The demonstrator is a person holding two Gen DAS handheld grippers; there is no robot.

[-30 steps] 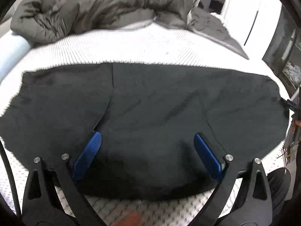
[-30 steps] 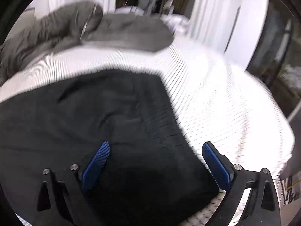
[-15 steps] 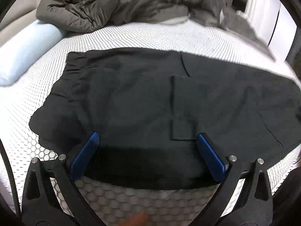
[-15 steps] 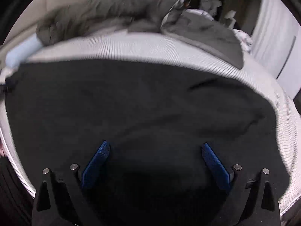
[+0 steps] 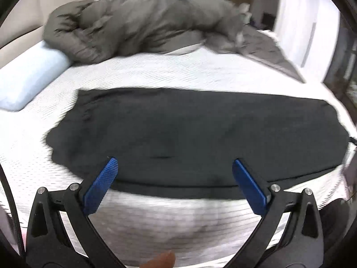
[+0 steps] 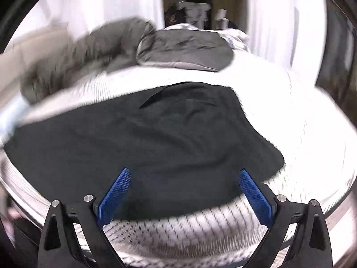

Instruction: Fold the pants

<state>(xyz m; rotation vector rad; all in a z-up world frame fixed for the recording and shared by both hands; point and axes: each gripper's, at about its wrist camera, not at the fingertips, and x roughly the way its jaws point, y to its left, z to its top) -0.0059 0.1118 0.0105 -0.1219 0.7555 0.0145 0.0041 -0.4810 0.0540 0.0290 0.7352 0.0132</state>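
Note:
Black pants (image 5: 196, 134) lie flat across a white patterned mattress (image 5: 156, 73), lengthwise from left to right. My left gripper (image 5: 174, 165) is open and empty, its blue fingertips just above the near edge of the pants. In the right wrist view the pants (image 6: 145, 143) fill the middle, with their right end near the mattress's right side. My right gripper (image 6: 185, 174) is open and empty, hovering over the near edge of the pants. Both views are blurred by motion.
A crumpled grey duvet (image 5: 142, 26) lies along the far side of the bed, also in the right wrist view (image 6: 185, 49). A light blue pillow (image 5: 26, 76) sits at the left. White curtains and a dark doorway (image 6: 189, 0) stand behind the bed.
Both grippers have pulled back and up from the pants, so more of the mattress's near edge shows. The right view has swung toward the right end of the pants. Both stay open.

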